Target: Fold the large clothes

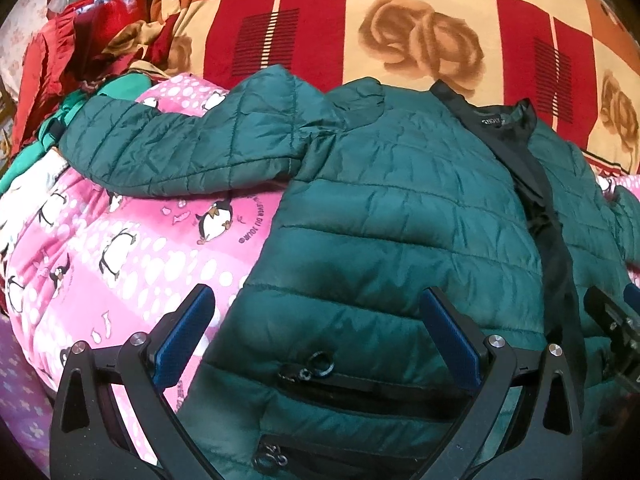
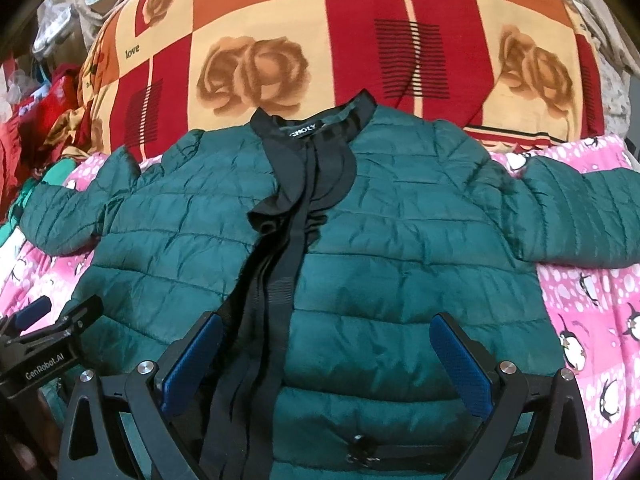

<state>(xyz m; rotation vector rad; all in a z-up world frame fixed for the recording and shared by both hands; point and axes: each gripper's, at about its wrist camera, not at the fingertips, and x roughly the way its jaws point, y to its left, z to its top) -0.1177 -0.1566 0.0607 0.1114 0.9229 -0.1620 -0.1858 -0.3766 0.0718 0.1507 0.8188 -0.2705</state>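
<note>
**Inspector:** Position of the garment?

**Assistant:** A dark green quilted puffer jacket (image 2: 400, 232) lies front-up on a pink penguin-print blanket (image 2: 592, 300). Its collar points away from both cameras, toward a red, orange and cream blanket (image 2: 280, 20) printed with roses and the word "love". The black front placket (image 2: 280, 264) runs down the middle, closed or nearly closed. Both sleeves are spread outward: one sleeve (image 1: 180, 148) extends left in the left wrist view, the other sleeve (image 2: 580, 216) extends right in the right wrist view.

**Inspector:** Left gripper?

**Assistant:** The left gripper (image 1: 316, 328) has its blue-padded fingers (image 1: 184, 340) spread wide, nothing between them. It sits over the lower left part of the jacket, near a black zip pocket (image 1: 344, 384); one finger is over the pink blanket, the other over green fabric. Contact with the cloth cannot be determined.

**Inspector:** Right gripper?

**Assistant:** The right gripper (image 2: 326, 360) is likewise wide apart and holds nothing, over the lower front of the jacket, beside the placket.

**Inspector:** Surroundings?

**Assistant:** A heap of red and green clothes (image 1: 80, 48) lies at the far left of the bed.
</note>
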